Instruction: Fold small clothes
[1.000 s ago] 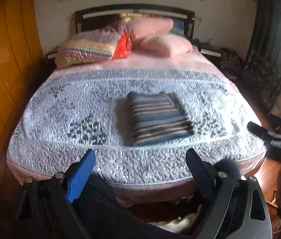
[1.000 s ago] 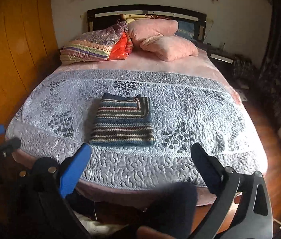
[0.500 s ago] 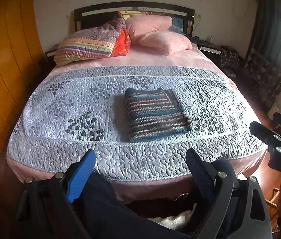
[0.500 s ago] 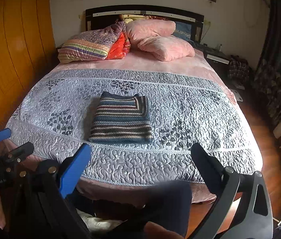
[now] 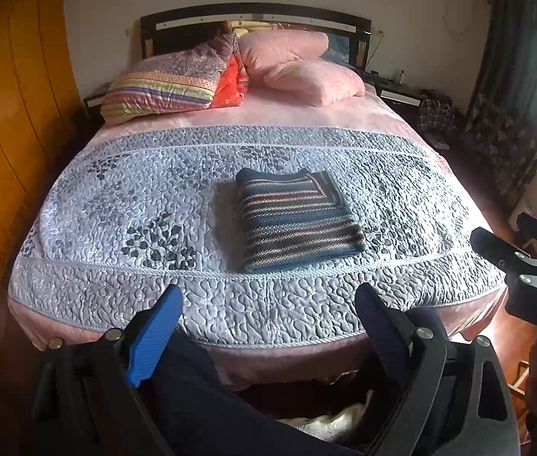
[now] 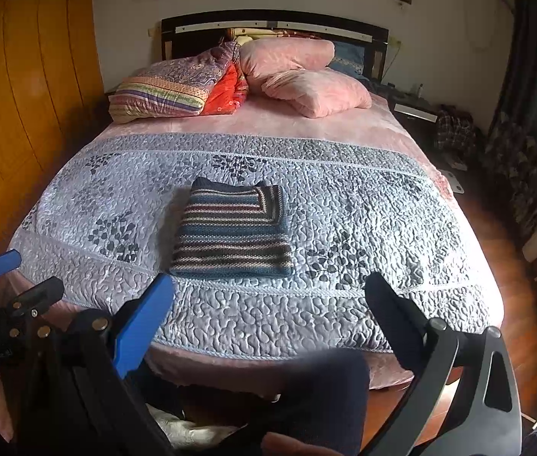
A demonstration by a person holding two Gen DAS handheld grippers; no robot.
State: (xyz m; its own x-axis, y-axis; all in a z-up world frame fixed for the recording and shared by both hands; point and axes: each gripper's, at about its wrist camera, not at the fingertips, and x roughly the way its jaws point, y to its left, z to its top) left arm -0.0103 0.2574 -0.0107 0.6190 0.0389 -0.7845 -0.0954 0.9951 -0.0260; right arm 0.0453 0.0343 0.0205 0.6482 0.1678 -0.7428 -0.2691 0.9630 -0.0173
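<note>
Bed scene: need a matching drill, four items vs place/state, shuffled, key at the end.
Items:
1. striped sweater
2. pink pillows
3. left tool
4. orange wooden wall

Place/state:
A. open, holding nothing, short of the bed's foot
B. at the headboard end
C. along the left edge of both views
D. folded, lying on the grey quilt

Pairs: 1-D, 2-B, 3-A, 4-C

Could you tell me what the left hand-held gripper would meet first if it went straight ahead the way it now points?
Probably the quilted bedspread, near the folded striped sweater; the left hand-held gripper is open, and depth is unclear.
</note>
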